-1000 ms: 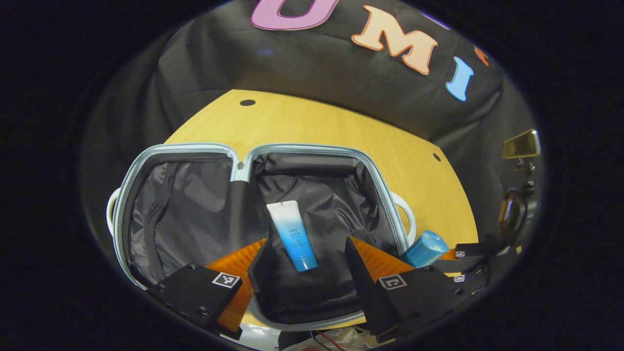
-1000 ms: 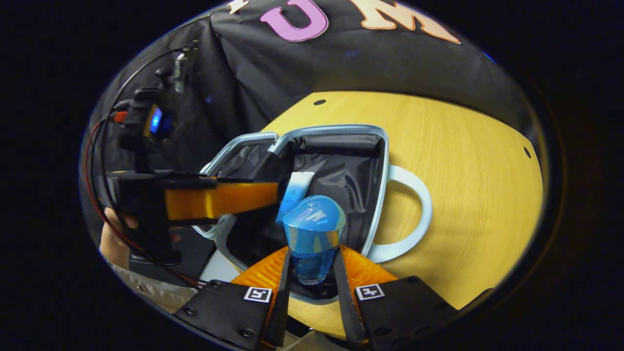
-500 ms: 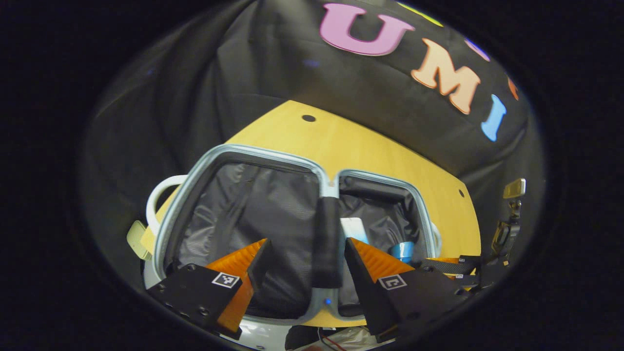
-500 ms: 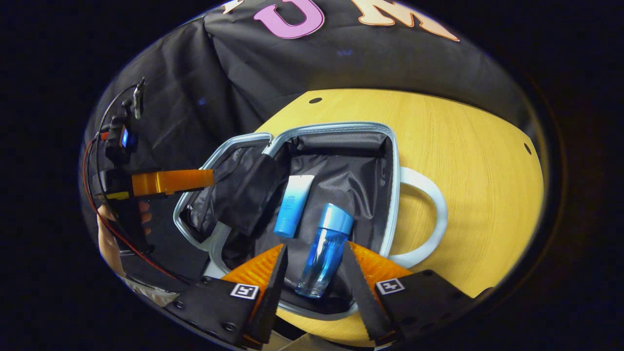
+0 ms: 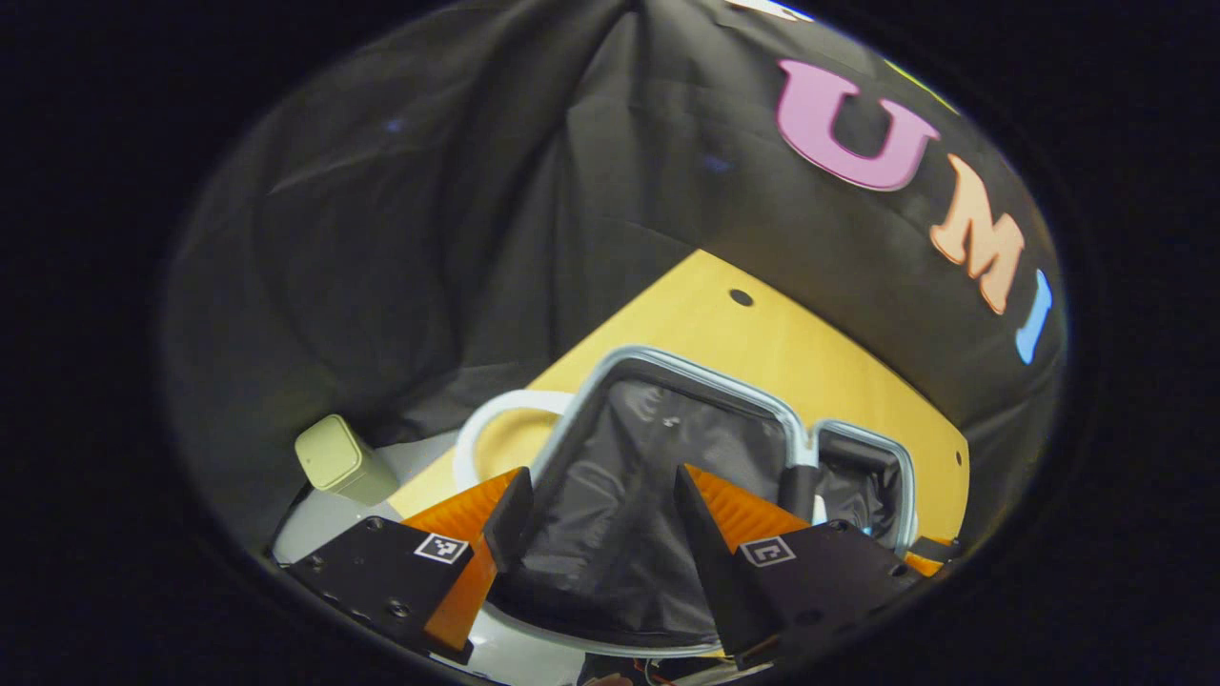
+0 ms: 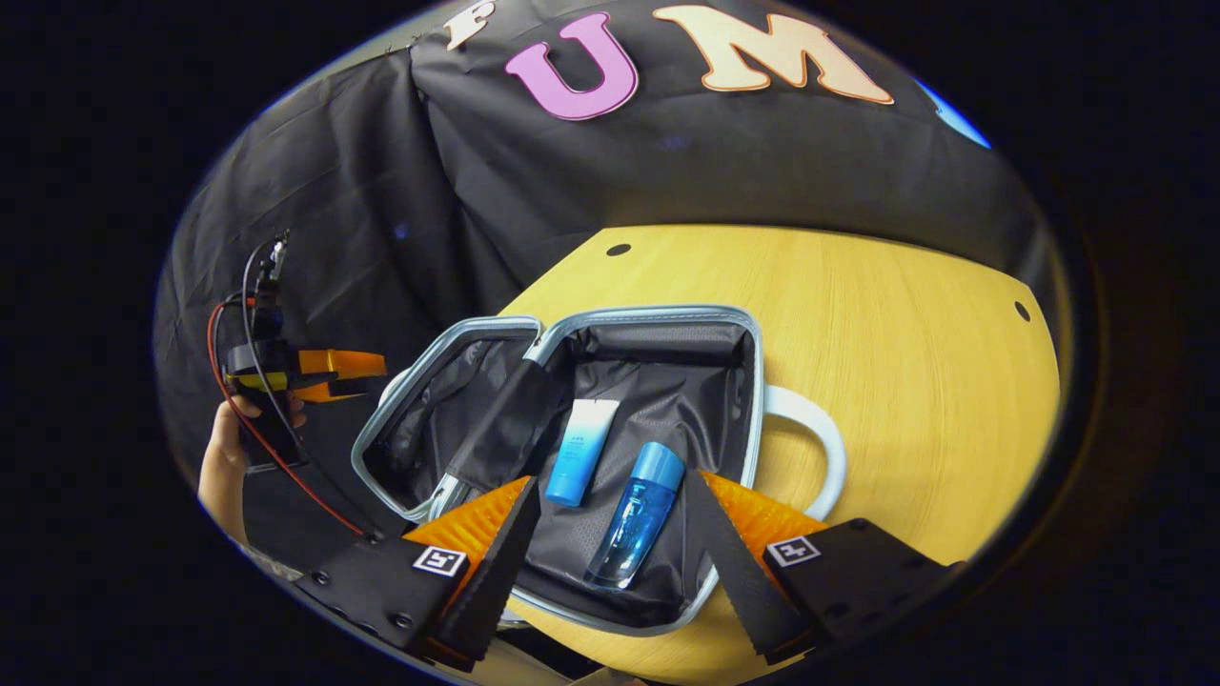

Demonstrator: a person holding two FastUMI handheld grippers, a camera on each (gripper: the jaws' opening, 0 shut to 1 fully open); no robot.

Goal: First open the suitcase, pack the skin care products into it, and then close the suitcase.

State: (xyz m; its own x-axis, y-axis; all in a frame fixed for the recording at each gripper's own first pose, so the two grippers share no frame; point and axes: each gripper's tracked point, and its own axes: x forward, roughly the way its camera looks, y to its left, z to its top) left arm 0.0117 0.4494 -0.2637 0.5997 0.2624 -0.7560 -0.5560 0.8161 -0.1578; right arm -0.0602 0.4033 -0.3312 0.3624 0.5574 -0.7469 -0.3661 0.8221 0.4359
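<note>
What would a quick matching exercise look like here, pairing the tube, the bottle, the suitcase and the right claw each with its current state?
Column 1:
1. tube
2. bottle
3. suitcase
4. right claw

Column 2:
A. open, holding nothing
B. lying flat, white end toward the hinge
C. open on the table
D. lying beside the tube, blue cap up-frame

Pairs: 1-B, 2-D, 3-C, 4-A

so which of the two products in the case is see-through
The clear blue bottle with the blue cap; the white-to-blue squeeze tube beside it is opaque.
</note>
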